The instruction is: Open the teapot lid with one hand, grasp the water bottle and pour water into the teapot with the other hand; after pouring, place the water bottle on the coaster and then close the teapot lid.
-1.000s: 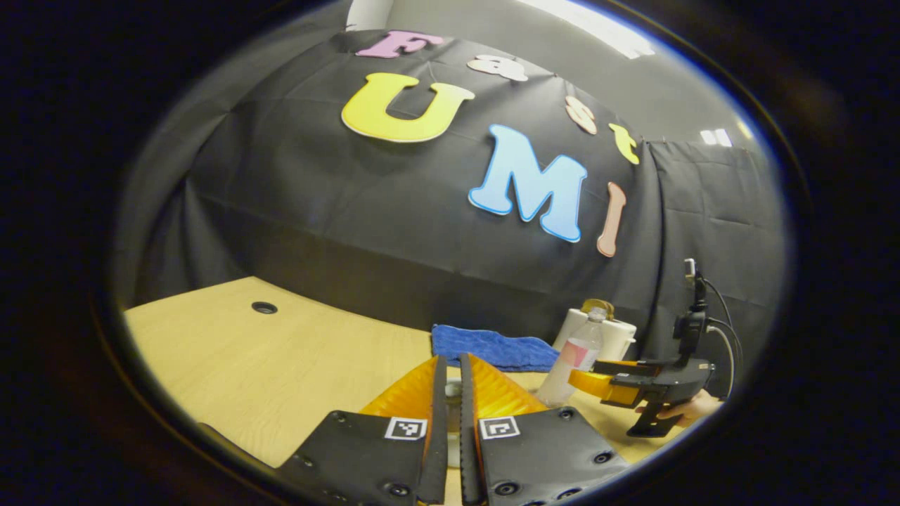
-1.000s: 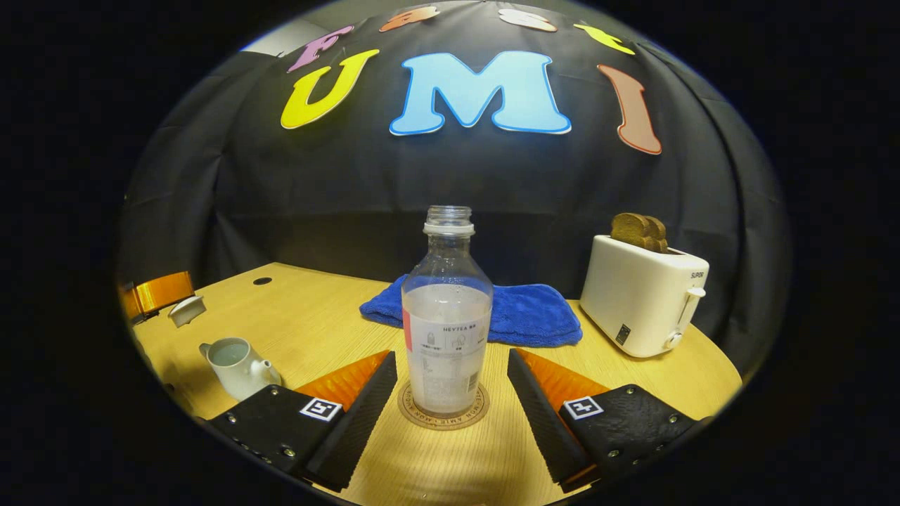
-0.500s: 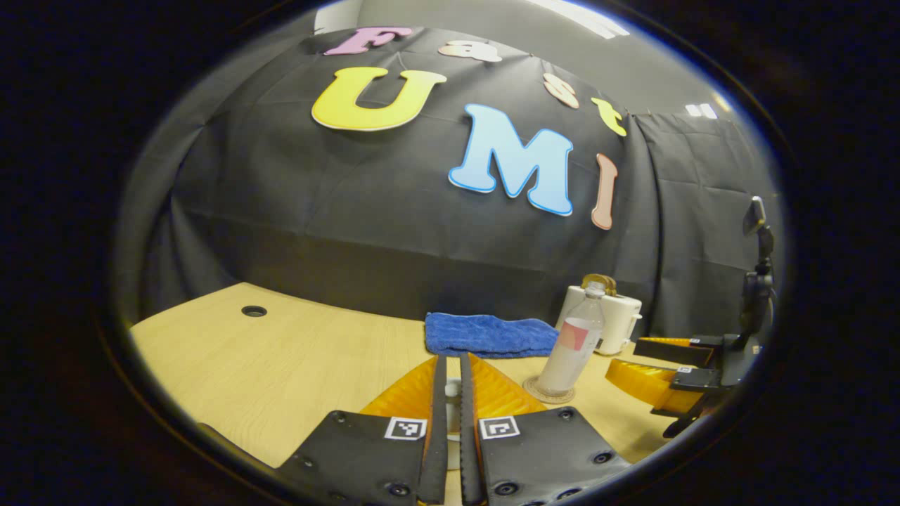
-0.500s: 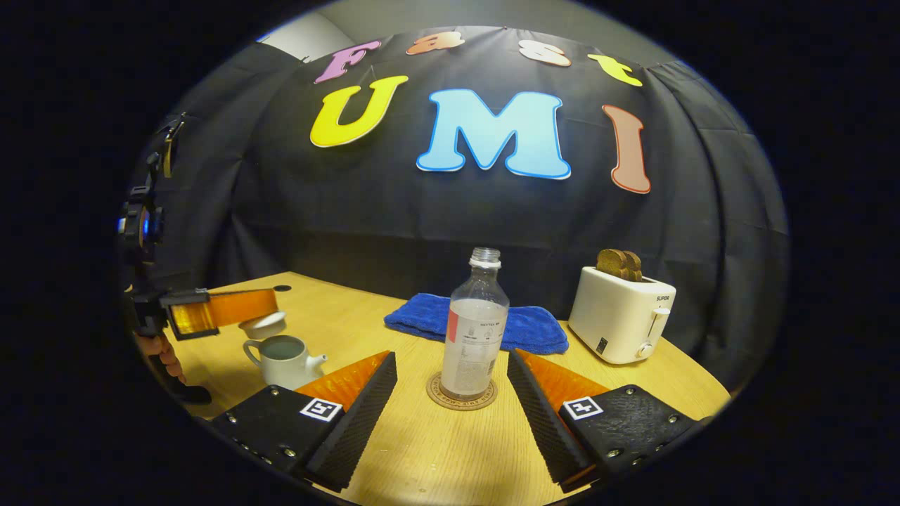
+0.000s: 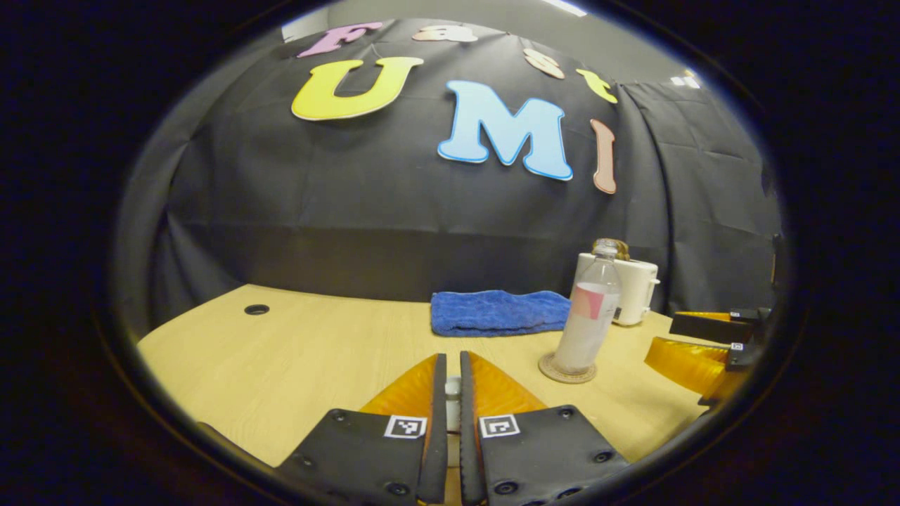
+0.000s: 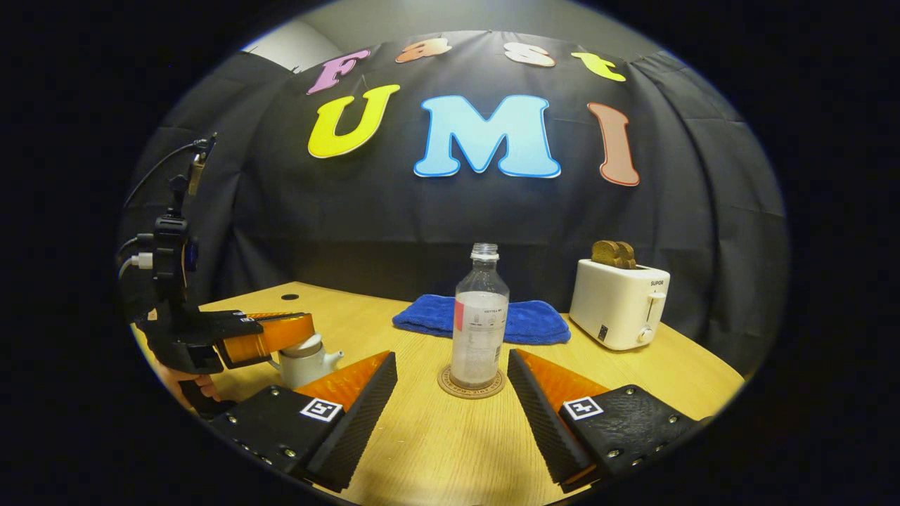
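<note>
Clear plastic bottle (image 6: pixel 480 316) stands upright on the coaster (image 6: pixel 471 383). Right claw (image 6: pixel 452 400) gapes wide, apart from it. Left claw (image 5: pixel 448 411) pinches the lid (image 6: pixel 304 345) atop the teapot (image 6: pixel 307 363).

The left gripper view sits low over the bench (image 5: pixel 281 358), facing the far cloth wall along its own fingers (image 5: pixel 437 393), with the water bottle (image 5: pixel 589 316) off to its right. The right gripper view looks from a little farther back, straight at that bottle (image 6: pixel 479 323) between its fingers (image 6: pixel 365 393). Both views share the bottle, coaster (image 6: pixel 470 384), blue towel (image 5: pixel 499 313), toaster (image 6: pixel 619 302) and far wall. The right gripper view also takes in the left gripper (image 6: pixel 281 334) at its left.
</note>
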